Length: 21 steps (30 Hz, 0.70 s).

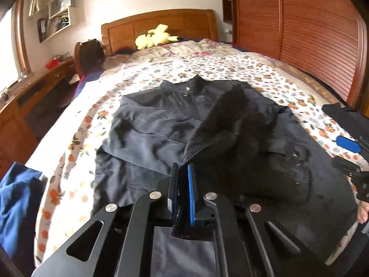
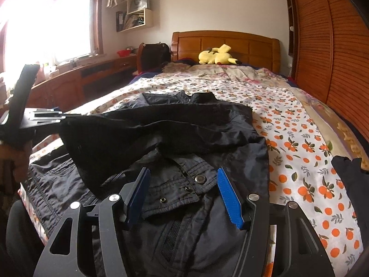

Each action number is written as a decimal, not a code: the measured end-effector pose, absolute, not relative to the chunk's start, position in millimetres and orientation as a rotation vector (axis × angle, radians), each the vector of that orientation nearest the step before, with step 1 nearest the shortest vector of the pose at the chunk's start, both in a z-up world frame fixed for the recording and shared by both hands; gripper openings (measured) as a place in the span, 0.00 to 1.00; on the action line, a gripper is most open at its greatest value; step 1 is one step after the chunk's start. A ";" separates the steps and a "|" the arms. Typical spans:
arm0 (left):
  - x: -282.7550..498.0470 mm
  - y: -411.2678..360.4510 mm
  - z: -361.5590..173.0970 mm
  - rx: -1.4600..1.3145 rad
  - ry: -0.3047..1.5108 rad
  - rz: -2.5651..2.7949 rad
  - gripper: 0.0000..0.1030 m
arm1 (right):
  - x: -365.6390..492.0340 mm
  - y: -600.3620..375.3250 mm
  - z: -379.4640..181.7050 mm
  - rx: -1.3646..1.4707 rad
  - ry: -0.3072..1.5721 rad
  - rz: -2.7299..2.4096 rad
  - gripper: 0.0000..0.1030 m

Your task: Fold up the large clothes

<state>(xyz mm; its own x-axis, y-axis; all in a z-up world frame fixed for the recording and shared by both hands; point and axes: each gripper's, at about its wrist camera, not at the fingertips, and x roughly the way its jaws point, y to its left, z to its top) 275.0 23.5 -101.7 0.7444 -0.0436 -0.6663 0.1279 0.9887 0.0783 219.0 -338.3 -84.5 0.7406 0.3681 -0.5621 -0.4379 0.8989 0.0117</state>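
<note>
Nearest the foot of the bed (image 2: 299,124), the right gripper (image 2: 182,196) hovers with its jaws standing apart over the hem of the black jacket (image 1: 161,120); a flap with a snap button (image 2: 200,179) lies between the blue pads (image 2: 228,198) but they do not press on it, so nothing is held there. Just to the window side of that hem, the left gripper (image 1: 183,184) has its jaws pinched together on an edge of the jacket's cloth, and the right wrist view shows that cloth drawn up off the bed in a taut, slanting sheet from the left gripper towards the jacket's middle.

Farther up the bed, the jacket lies flat on the orange-patterned sheet, front up, its collar (image 1: 196,80) pointing to the headboard (image 1: 161,23). The sleeve on the wardrobe side seems already laid across the chest, though the dark cloth makes the layers hard to separate. The window-side panel looks smooth and spread.

My reading is that folding is at an early stage: one side is being brought over, and no lengthwise or crosswise fold of the body is finished. What remains, as I judge it, is laying the lifted part down, bringing in the other side, and folding hem to collar.

Beyond the collar the bed is covered with a flowered quilt (image 1: 196,50), and a yellow plush toy (image 1: 154,37) rests against the headboard, well apart from the jacket. A blue garment (image 1: 16,207) lies at the bed's window-side corner.
</note>
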 end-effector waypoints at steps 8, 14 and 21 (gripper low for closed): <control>286.5 44.2 -114.0 0.147 0.747 -0.047 0.12 | 225.5 -321.7 -92.5 -0.152 0.611 0.455 0.56; 269.2 47.3 -126.3 0.123 0.759 -0.060 0.21 | 228.2 -316.2 -97.0 -0.159 0.622 0.464 0.56; 235.5 31.8 -149.8 0.109 0.786 -0.129 0.37 | 231.1 -310.3 -104.7 -0.175 0.640 0.467 0.56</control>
<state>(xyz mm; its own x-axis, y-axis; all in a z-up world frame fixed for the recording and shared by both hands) 235.5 31.8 -149.8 0.6997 -0.0745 -0.7105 0.1559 0.9865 0.0500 231.1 -310.3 -104.7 0.7030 0.3643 -0.6108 -0.4702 0.8824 -0.0148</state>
